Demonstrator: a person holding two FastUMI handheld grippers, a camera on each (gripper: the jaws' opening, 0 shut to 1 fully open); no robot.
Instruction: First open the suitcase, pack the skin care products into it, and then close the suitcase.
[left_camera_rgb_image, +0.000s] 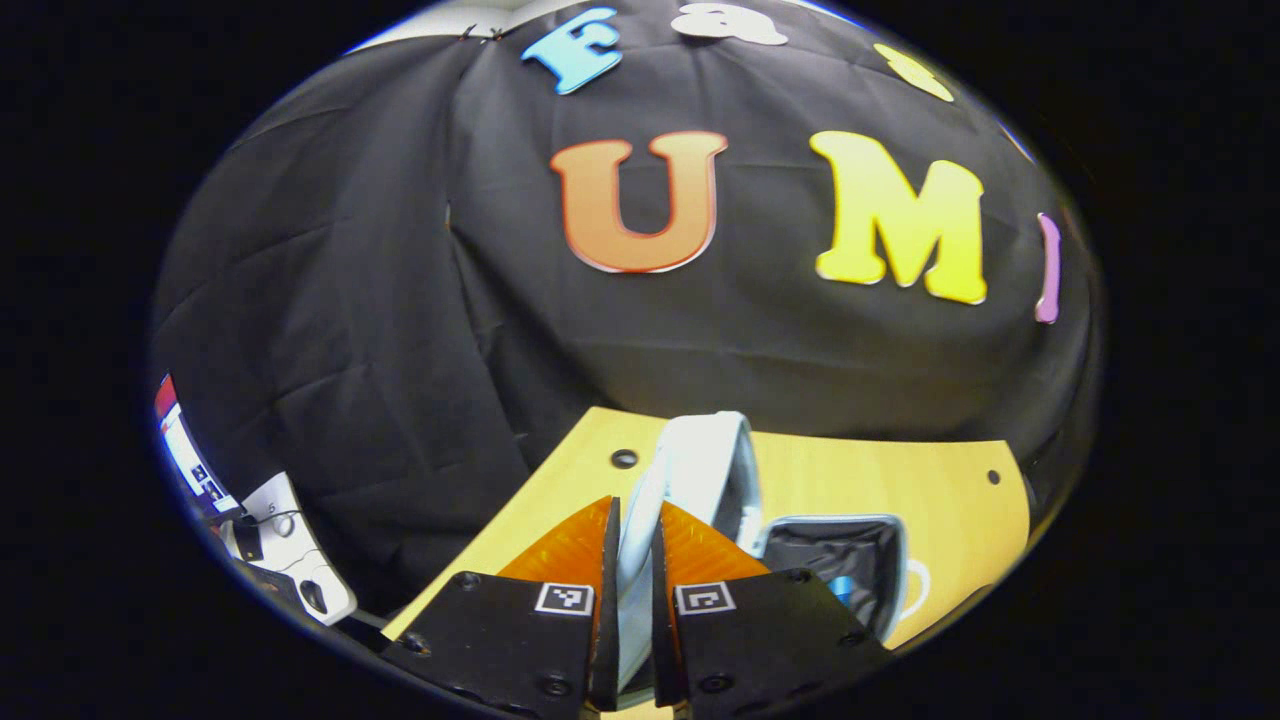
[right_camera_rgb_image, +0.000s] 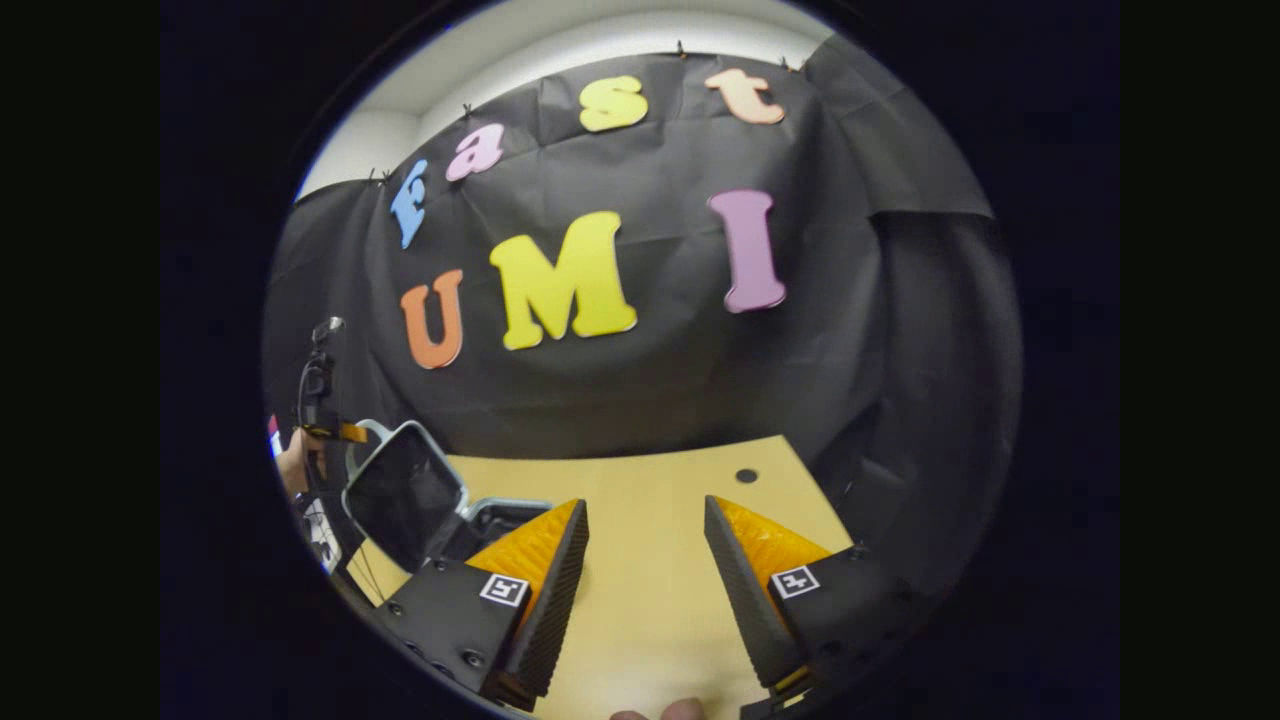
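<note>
Left gripper view: left gripper (left_camera_rgb_image: 636, 535) nearly closed, both fingers pressed on the raised pale grey hard-shell suitcase lid (left_camera_rgb_image: 700, 470); beside it, the dark-lined suitcase base (left_camera_rgb_image: 835, 560) on the light wooden table (left_camera_rgb_image: 900, 480), with a small blue item (left_camera_rgb_image: 843, 590) inside, kind unclear. Right gripper view: right gripper (right_camera_rgb_image: 645, 540) wide open, empty, above bare tabletop; lid's dark inner face tilted up at far left, held by the other gripper.
</note>
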